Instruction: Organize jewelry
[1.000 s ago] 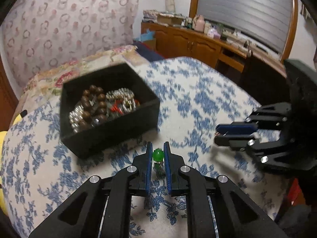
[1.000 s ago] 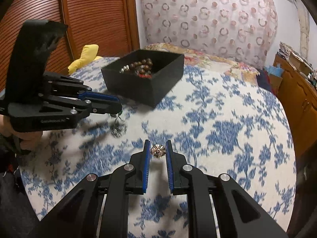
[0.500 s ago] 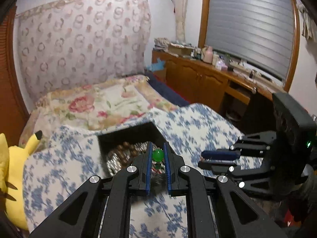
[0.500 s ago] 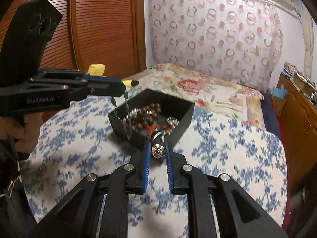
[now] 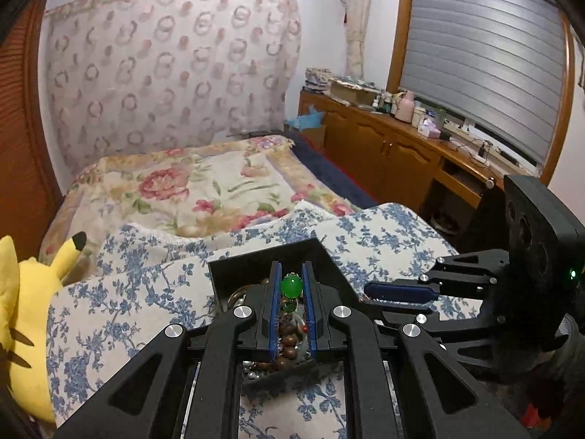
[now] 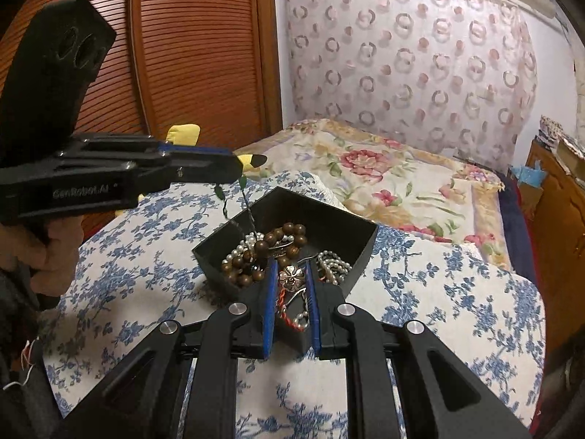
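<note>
A black open box (image 6: 331,219) sits on the blue-flowered cloth and holds brown wooden beads (image 6: 272,247), pearl strands (image 6: 334,263) and other jewelry. My left gripper (image 5: 291,287) is shut on a green-bead necklace (image 5: 291,286) and holds it over the box (image 5: 234,267); its thin chain (image 6: 248,208) hangs down into the box. My right gripper (image 6: 291,280) is shut on a silver flower-shaped piece (image 6: 291,276) just above the box's near side. The right gripper also shows in the left wrist view (image 5: 398,294), beside the box.
The blue-flowered cloth (image 6: 457,292) covers the near end of a bed with a floral quilt (image 6: 384,168). A yellow plush toy (image 5: 25,314) lies at the left. A wooden sideboard (image 5: 395,146) with clutter stands at the right, wooden sliding doors (image 6: 182,55) at the left.
Both grippers have lifted from the cloth and moved to the box, each with its piece held. The necklace chain now hangs into the box and the flower piece is over its near side.
</note>
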A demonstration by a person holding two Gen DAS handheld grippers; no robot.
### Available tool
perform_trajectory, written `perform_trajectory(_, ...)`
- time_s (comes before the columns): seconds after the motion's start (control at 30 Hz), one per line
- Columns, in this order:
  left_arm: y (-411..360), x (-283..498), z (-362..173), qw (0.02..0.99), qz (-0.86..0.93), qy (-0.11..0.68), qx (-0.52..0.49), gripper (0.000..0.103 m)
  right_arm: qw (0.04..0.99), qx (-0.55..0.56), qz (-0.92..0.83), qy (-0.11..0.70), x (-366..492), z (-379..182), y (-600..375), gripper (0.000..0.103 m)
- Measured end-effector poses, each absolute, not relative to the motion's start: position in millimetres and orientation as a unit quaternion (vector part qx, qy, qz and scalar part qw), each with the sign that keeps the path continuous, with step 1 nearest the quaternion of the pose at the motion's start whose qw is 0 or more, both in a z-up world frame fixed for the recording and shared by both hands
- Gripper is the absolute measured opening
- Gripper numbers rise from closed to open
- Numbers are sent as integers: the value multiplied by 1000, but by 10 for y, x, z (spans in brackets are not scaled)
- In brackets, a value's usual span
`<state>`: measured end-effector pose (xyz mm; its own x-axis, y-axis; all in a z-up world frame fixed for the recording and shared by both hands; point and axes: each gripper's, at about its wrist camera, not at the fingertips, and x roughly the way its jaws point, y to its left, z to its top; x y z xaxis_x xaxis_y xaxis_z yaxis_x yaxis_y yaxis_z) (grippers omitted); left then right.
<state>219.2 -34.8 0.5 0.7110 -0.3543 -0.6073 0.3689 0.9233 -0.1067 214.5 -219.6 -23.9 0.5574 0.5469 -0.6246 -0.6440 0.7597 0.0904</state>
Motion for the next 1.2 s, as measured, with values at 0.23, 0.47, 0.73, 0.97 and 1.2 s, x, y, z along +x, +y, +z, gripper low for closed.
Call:
perform_trajectory(0.23,-226,2198,-120,927,-170,333,1,25,878,-51,332,342,2340,-315,-2173,21)
perform_trajectory(0.47,-122,2025,-181,931,-143,336,0,62,882,-40,321,342,2296,-298,-2209,27)
perform_trajectory(0.73,-3,1681,-190,941,-91,327,2,93,902,-32,281,327,1974,-202,-2330,53)
perform_trajectory(0.97,4,1332,-185,945,-65,321,12,95,920,-15,243,306,1607,-109,-2477,74)
perform_trajectory(1.2,14,970,-93,953,-43,300,7,95,939,-2,208,273,1215,32,-2612,95)
